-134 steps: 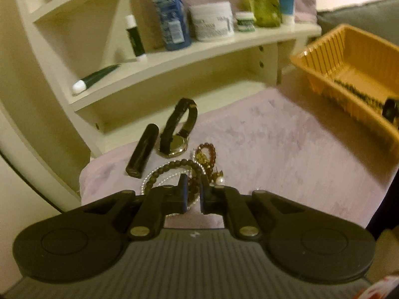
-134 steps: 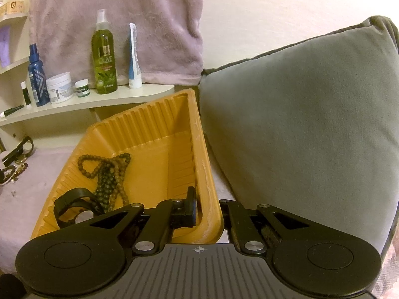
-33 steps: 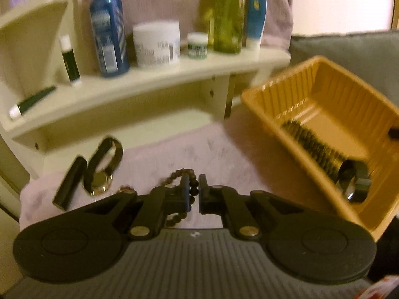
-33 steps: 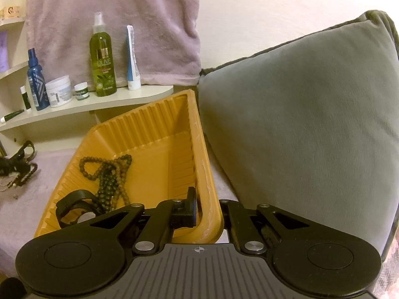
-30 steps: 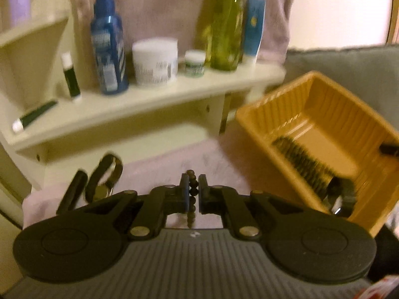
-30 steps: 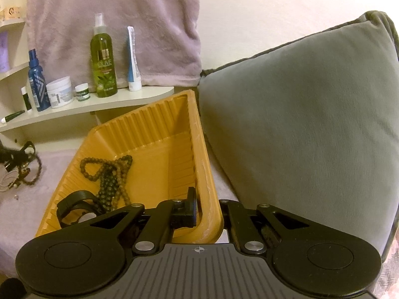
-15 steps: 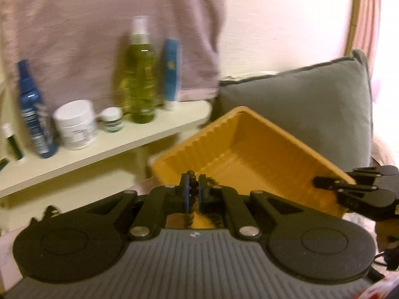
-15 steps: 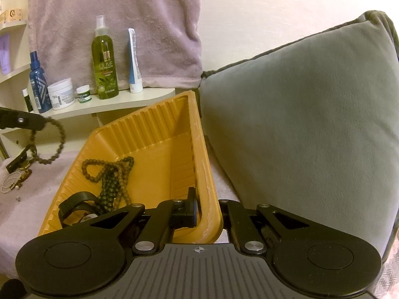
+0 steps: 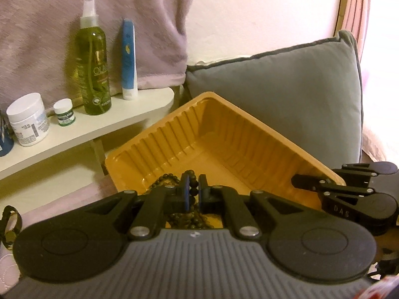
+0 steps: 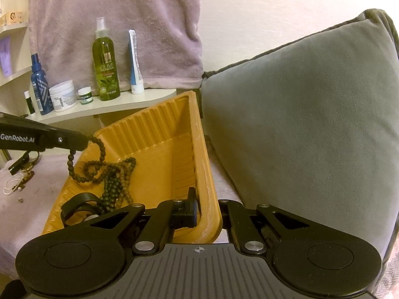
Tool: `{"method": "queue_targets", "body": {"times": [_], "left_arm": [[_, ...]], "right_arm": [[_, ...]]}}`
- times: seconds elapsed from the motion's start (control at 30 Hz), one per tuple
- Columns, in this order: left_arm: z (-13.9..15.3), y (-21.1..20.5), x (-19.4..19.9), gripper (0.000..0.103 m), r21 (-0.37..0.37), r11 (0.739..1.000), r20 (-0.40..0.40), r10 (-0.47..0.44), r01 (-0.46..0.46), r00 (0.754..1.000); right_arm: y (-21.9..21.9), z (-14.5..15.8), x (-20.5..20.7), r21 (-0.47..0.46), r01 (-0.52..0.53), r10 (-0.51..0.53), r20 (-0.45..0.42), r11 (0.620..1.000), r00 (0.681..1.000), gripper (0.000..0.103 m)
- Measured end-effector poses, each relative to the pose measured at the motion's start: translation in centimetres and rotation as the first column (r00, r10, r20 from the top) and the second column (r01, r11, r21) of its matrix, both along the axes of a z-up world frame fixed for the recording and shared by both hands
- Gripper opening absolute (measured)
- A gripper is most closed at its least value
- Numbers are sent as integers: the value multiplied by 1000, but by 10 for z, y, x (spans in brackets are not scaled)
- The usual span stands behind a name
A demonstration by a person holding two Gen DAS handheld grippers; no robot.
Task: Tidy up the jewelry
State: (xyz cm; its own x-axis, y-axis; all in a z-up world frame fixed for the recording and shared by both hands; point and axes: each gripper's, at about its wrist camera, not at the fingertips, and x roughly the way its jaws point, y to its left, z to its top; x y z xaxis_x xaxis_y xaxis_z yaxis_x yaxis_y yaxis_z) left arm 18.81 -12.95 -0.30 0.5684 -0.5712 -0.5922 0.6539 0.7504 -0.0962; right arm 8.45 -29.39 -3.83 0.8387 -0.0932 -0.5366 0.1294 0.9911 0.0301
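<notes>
A bead bracelet [image 10: 86,162] is held between the pads of the left gripper [image 9: 193,191], whose jaws are closed on a few beads of it. In the right wrist view the loop of dark beads is seen hanging from the tip of this gripper above the left rim of the orange tray [image 10: 154,134], and its lower part is seen over the inside of the tray. Whether the lowest beads touch the things below cannot be told.

The right gripper [image 10: 207,208] is clamped on the near right wall of the tray: one finger is placed inside the wall and the other outside. In the left wrist view the same gripper is seen at the right corner of the tray.

Inside the tray a long string of dark green beads [image 10: 116,184] is lying in a heap, and a black watch [image 10: 79,205] is lying just beside it, nearer to the camera.

The tray is set on a pale purple cloth [image 10: 22,214], close against a grey cushion [image 10: 299,124]. On the cloth, left of the tray, a pearl bracelet [image 10: 11,184] and another watch [image 10: 23,162] are seen. Behind, a green bottle [image 10: 106,64], a blue tube [image 10: 134,62] and a white jar [image 10: 62,96] are standing on a white shelf [image 10: 129,103].
</notes>
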Motion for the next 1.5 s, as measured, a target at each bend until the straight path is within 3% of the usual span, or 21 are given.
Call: {"method": "queue_targets", "body": {"times": [0.27,0.47,0.67,0.97,1.2,1.5], "left_arm": [[-1,10,6,17,-26,999,-13,35,-35,999],[15,48,2,21,-52,989,30,144,-142,989],[20,105,-5,22,-63,942,56,334,-330,941],[-14,175,-26,23,7,825,79,563,-566,822],[-57,178,-44,23,-4,784,37,620,-620,784],[-91,158,-41,23,-8,774,13,633,-633,774]], "right_arm": [[0,1,0,3,1,-1,0,1000,1000,5],[0,1,-1,5,2,-2,2,1000,1000,5],[0,2,-1,9,2,-2,2,1000,1000,5],[-1,1,-1,8,5,-5,2,1000,1000,5],[-3,0,-1,4,9,-9,-2,1000,1000,5],[-2,-1,0,2,9,-9,-4,1000,1000,5]]}}
